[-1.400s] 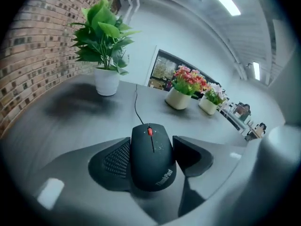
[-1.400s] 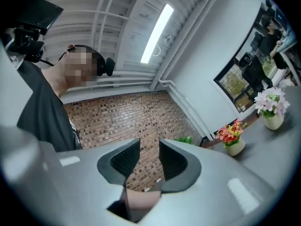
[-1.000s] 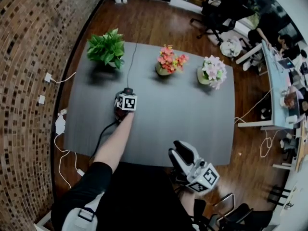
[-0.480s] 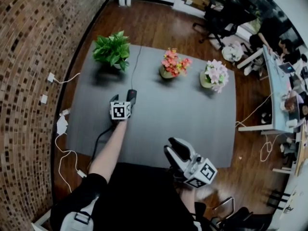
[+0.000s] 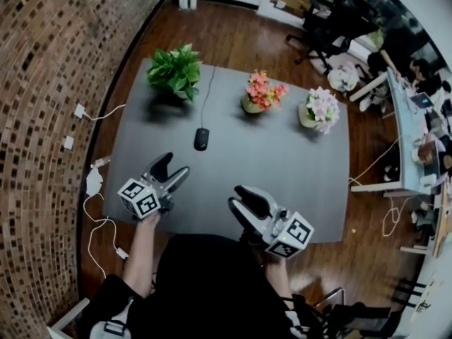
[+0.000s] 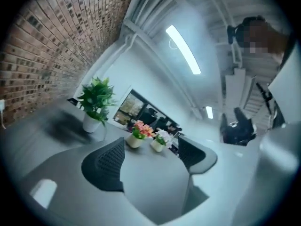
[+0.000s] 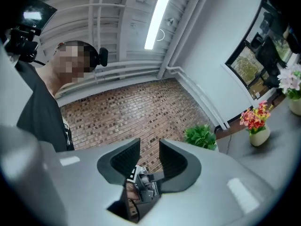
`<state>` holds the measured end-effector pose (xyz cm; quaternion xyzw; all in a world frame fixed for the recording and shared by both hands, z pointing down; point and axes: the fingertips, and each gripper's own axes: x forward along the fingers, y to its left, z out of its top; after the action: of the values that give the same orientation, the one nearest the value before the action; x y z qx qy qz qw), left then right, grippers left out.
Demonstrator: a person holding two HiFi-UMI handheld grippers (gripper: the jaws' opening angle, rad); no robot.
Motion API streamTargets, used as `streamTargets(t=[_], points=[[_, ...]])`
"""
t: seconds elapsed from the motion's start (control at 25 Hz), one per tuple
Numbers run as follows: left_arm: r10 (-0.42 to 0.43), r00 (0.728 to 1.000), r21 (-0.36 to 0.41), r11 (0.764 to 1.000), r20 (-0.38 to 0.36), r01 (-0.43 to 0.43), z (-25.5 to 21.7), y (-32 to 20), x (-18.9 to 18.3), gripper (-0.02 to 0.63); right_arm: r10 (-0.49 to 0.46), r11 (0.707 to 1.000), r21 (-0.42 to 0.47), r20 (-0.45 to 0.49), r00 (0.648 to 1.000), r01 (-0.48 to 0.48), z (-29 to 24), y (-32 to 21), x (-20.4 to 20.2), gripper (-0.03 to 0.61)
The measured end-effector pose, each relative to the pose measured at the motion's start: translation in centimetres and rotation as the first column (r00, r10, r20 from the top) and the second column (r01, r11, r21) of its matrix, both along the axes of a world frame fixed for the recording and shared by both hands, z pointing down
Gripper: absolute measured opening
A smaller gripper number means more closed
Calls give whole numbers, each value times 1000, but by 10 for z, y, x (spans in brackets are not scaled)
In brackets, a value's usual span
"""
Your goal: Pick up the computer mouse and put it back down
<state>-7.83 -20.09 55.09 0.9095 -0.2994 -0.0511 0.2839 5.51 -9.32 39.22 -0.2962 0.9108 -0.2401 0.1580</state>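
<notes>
The black, rounded, corded computer mouse (image 5: 201,138) lies flat on the grey tabletop (image 5: 296,182), free of both tools, so you look to be at the close, with the put-down done. Your left gripper (image 5: 172,168) hangs well apart from it, jaws wide and empty, having just eased inward slightly. Your right gripper (image 5: 242,202) shows a narrow, empty gap. Next, just keep clear of the cord.
</notes>
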Motion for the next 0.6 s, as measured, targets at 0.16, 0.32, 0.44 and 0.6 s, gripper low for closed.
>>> streamTargets(t=[0.16,0.32,0.44,0.6], points=[[87,985,47,996,-148,-81,-43,33,-5,327,-13,1000,-9,-11,1000,13,2,4,-16,101],[172,959,87,984,-226,-156,-72,51,-4,293,6,1000,-23,-27,1000,-6,5,12,-30,101],[263,927,108,964,-268,-242,-85,66,1,272,40,998,-36,-44,998,-42,6,21,-42,101],[371,881,141,928,-293,-344,-95,86,7,272,89,994,-53,-43,995,-92,14,42,-50,101]])
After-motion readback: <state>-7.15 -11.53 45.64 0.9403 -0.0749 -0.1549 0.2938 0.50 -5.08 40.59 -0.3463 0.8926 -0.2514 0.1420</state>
